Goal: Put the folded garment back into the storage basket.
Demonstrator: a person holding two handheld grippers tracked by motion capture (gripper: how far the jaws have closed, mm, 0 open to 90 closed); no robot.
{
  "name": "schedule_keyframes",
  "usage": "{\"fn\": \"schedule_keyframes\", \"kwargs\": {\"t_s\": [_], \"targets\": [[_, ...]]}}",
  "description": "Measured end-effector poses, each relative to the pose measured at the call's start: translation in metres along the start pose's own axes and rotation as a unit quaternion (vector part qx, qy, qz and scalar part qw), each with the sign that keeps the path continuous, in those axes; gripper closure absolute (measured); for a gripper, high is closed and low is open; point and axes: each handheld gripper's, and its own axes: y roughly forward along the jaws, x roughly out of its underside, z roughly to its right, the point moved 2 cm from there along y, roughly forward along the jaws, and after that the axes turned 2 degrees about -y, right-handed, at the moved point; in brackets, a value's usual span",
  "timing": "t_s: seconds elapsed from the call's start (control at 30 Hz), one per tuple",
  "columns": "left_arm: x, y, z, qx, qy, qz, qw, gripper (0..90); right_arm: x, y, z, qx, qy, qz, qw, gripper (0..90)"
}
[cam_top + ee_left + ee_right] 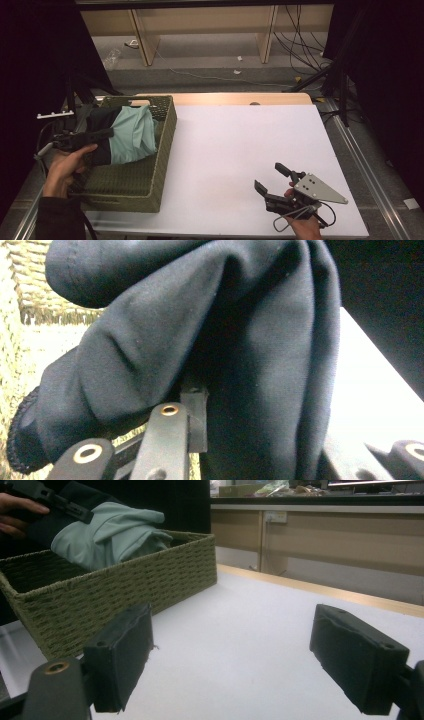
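Here, over the green woven basket [145, 192] at the table's left, the left gripper [102, 133] is clamped on a dark-and-mint garment [131, 135] seemingly being placed inside, release likely next, while the right gripper [272, 180] rests open-jawed, holding nothing, on the white tabletop [235, 145].

Garment [131, 136]: bundled cloth, two-tone, pale mint-green body plus dark navy part on its left side. Crumpled, folds visible, not flat. Sits left of centre in high view, inside green woven basket [161, 167], bulging above rim toward basket's far end. Navy fabric [210, 340] up close in left gripper view, draped in thick folds. In right gripper view, mint part [112, 535] at upper left, mounded over basket [150, 585] wall.
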Motion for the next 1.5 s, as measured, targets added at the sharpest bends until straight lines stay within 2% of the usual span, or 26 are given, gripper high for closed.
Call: {"fn": "schedule_keyframes", "kwargs": {"t_s": [0.37, 0.73, 0.9, 1.1, 1.3, 1.5], "targets": [[0.006, 0.016, -0.003, -0.012, 0.008, -0.040, 0.9991, 68.5, 0.000, 0.000, 0.000, -0.001, 0.000, -0.001, 1.0000, 18.3], [0.016, 0.035, -0.012, -0.013, -0.002, -0.078, 0.9969, 68.3, 0.000, 0.000, 0.000, 0.000, 0.001, -0.002, 1.0000, 18.3], [0.019, 0.041, -0.012, -0.014, -0.002, -0.092, 0.9956, 68.2, 0.000, 0.000, 0.000, 0.000, 0.001, -0.001, 1.0000, 18.3], [0.021, 0.049, -0.010, -0.016, -0.001, -0.102, 0.9947, 67.9, 0.000, 0.000, 0.000, 0.000, 0.000, -0.002, 1.0000, 18.3], [0.022, 0.054, -0.009, -0.018, 0.003, -0.100, 0.9948, 67.0, 0.000, 0.000, 0.000, -0.001, -0.001, -0.002, 1.0000, 18.3], [0.024, 0.059, -0.011, -0.041, 0.009, -0.102, 0.9938, 64.9, 0.000, 0.001, 0.000, -0.001, 0.000, -0.001, 1.0000, 18.3]]}}
